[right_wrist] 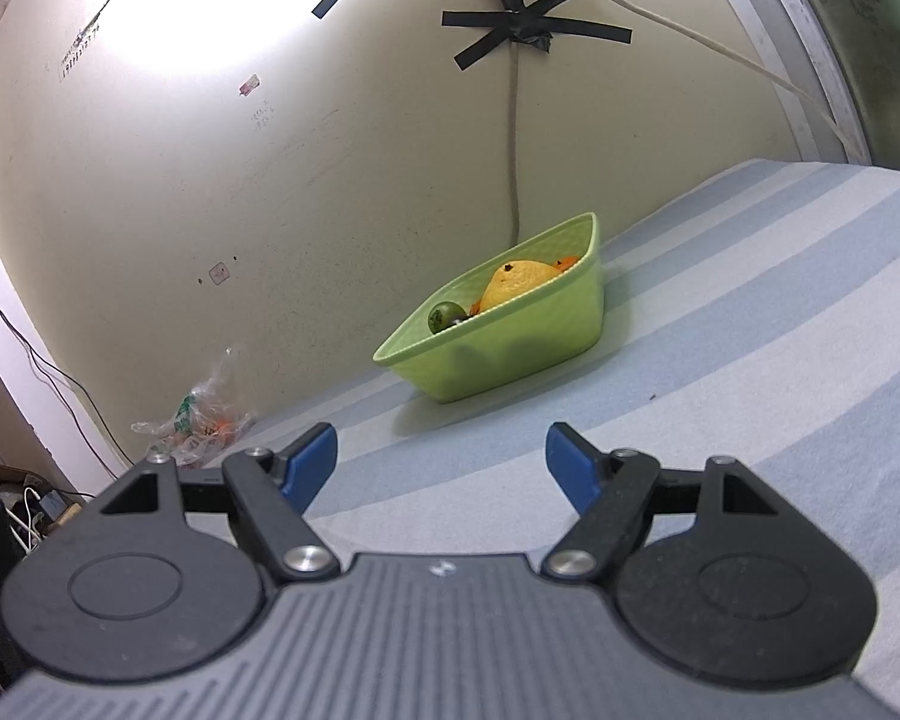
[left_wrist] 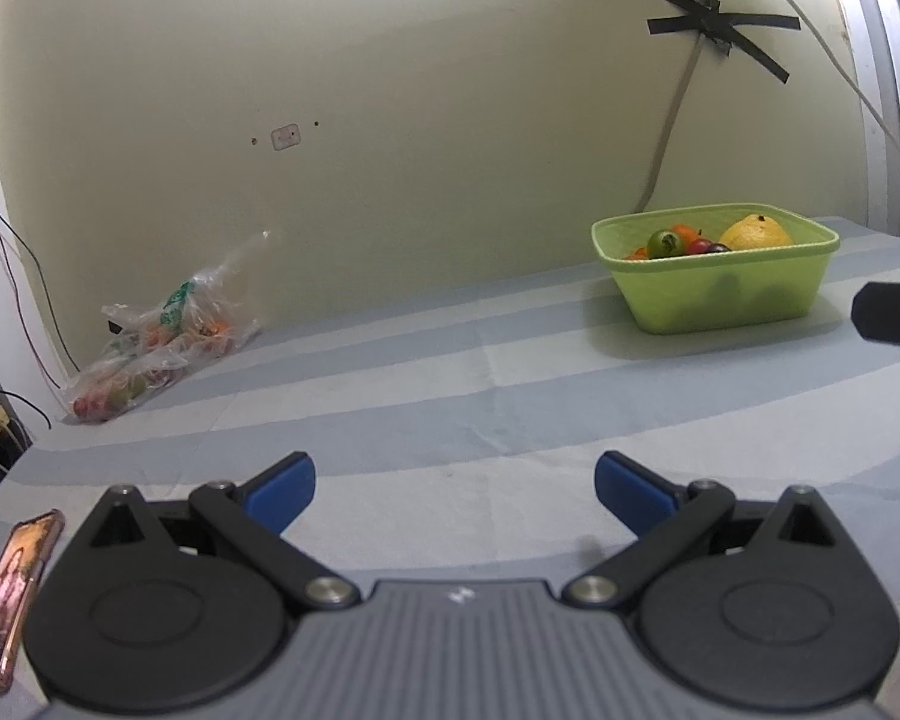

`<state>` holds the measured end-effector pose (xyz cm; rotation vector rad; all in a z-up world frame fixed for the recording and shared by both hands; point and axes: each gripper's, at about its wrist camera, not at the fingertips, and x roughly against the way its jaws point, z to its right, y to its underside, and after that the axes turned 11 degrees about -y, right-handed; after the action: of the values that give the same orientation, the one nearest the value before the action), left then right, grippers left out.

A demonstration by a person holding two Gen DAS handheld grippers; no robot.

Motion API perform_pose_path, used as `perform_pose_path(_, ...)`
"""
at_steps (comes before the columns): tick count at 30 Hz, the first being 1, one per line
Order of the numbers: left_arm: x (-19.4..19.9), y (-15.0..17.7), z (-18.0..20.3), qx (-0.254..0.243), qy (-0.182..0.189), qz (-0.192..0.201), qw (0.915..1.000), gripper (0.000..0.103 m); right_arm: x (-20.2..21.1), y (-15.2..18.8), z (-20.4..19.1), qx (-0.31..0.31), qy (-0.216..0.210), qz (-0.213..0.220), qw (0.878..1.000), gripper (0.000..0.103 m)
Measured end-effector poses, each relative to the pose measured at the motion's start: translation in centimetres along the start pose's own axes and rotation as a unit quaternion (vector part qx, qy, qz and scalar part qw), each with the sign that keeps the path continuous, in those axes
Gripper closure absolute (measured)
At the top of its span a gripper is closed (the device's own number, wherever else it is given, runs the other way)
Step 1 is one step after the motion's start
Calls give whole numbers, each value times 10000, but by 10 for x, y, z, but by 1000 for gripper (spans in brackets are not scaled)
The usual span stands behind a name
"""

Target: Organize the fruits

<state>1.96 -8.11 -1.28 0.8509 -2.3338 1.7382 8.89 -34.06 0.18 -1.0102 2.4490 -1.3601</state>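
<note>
Green basket [left_wrist: 720, 294], on striped cloth [left_wrist: 450, 396] by the wall: yellow fruit [left_wrist: 755, 233], green fruit [left_wrist: 665, 243], others. Plastic bag [left_wrist: 162, 342] at far left, contents possibly fruit. Left gripper [left_wrist: 455, 489] and right gripper [right_wrist: 441, 462]: jaws held apart, nothing gripped.

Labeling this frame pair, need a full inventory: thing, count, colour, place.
basket: 1, light green, far right of the bed, near the wall
large fruit: 1, yellow, in the basket
round fruit: 1, green, in the basket, left of the yellow one
small fruits: count unclear, orange, red and dark, in the basket
plastic bag: 1, clear with green print, far left against the wall, some fruit inside
phone: 1, pinkish case, near left edge
sheet: 1, blue-grey and white stripes, covering the surface
tape: several strips, black, holding cables on the wall
left gripper: 1, black with blue pads, open, empty
right gripper: 1, same colours, open, empty
</note>
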Motion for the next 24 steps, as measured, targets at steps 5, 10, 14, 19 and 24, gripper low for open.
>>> perform_pose_path(5,0,-1,1,-159,-247,-166,9994,0,0,0,0,7,3,-9,10000,25)
perform_pose_path(10,8,-5,0,-215,-198,-99,9995,0,0,0,0,-2,3,-6,10000,24)
perform_pose_path(14,10,-9,1,-290,-124,-160,9994,0,1,0,0,-16,-11,-1,10000,24)
perform_pose_path(19,8,-10,0,-245,-111,-306,9992,0,2,0,-1,-48,-28,18,10000,24)
perform_pose_path(24,7,-11,-1,-227,-90,-407,9989,0,3,0,0,-109,-53,29,9999,24)
